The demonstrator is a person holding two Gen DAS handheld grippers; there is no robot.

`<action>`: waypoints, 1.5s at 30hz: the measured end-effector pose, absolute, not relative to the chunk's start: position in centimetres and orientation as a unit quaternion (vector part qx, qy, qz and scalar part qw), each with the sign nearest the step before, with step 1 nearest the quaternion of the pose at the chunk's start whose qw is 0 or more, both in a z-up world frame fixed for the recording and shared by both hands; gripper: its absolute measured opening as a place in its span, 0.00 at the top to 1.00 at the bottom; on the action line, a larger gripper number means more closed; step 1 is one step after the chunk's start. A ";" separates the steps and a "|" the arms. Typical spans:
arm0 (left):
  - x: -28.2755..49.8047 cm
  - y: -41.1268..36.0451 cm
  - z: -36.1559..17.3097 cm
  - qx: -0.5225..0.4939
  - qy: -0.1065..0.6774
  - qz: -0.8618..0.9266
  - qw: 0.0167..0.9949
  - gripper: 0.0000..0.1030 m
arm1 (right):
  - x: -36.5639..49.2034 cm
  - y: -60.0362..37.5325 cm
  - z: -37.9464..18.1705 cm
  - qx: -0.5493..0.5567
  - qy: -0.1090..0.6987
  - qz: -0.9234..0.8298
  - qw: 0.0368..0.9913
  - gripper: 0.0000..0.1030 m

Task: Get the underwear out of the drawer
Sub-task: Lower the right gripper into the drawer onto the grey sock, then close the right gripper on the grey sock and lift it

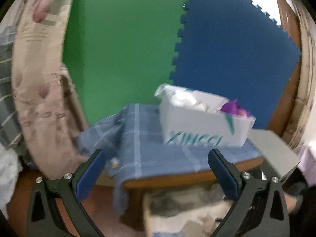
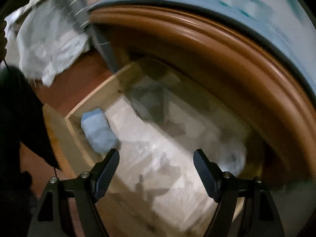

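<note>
The wooden drawer [image 2: 59,132] stands pulled open under the brown table edge [image 2: 227,45]. Inside lie pale white folded garments [image 2: 158,158] and a light blue folded piece [image 2: 96,130] at the drawer's left front corner; the view is blurred. My right gripper [image 2: 157,158] is open and empty, just above the white garments. My left gripper [image 1: 156,158] is open and empty, held higher, in front of the table edge [image 1: 177,177]. The open drawer with pale cloth [image 1: 187,207] shows below it.
On the table lies a blue checked cloth [image 1: 148,138] with a white box [image 1: 201,126] holding white and purple items. Green [image 1: 122,39] and blue [image 1: 233,49] foam mats hang behind. A beige pillow [image 1: 39,98] is at left. White cloth [image 2: 49,45] lies left of the drawer.
</note>
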State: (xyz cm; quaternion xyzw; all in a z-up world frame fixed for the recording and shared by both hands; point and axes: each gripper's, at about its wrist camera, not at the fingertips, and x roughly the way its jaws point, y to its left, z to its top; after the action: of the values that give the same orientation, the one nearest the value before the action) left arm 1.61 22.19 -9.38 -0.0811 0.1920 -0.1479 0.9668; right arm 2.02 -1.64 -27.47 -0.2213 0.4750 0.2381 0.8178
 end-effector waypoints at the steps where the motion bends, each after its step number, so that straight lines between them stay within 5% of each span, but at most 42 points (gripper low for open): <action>1: 1.1 22.8 -10.0 -0.078 0.192 -0.141 0.968 0.01 | 2.2 0.3 -28.2 -0.273 0.453 0.241 0.814 0.23; 8: -0.5 24.5 -11.7 -0.085 0.169 -0.141 0.972 0.01 | 4.1 5.8 -34.3 -0.445 0.384 0.289 0.755 0.23; 28: 1.1 27.2 -12.9 -0.186 0.178 -0.136 0.957 0.01 | 12.2 5.2 -38.7 -0.317 0.406 0.291 0.806 0.24; 33: 1.3 27.5 -13.0 -0.195 0.180 -0.127 0.956 0.01 | 11.7 5.2 -38.3 -0.313 0.413 0.298 0.802 0.53; 36: 1.3 27.3 -12.9 -0.189 0.180 -0.125 0.957 0.01 | 11.6 4.9 -38.0 -0.317 0.416 0.292 0.801 0.61; 45: 1.5 26.6 -13.1 -0.172 0.185 -0.126 0.959 0.01 | 6.7 2.0 -33.9 -0.383 0.409 0.288 0.777 0.63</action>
State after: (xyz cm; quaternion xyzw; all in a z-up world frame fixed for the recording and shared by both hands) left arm 1.46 26.58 -13.08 -0.1721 0.1847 -0.1261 0.9593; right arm 6.66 2.03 -33.86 -0.3831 0.4087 0.2883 0.7766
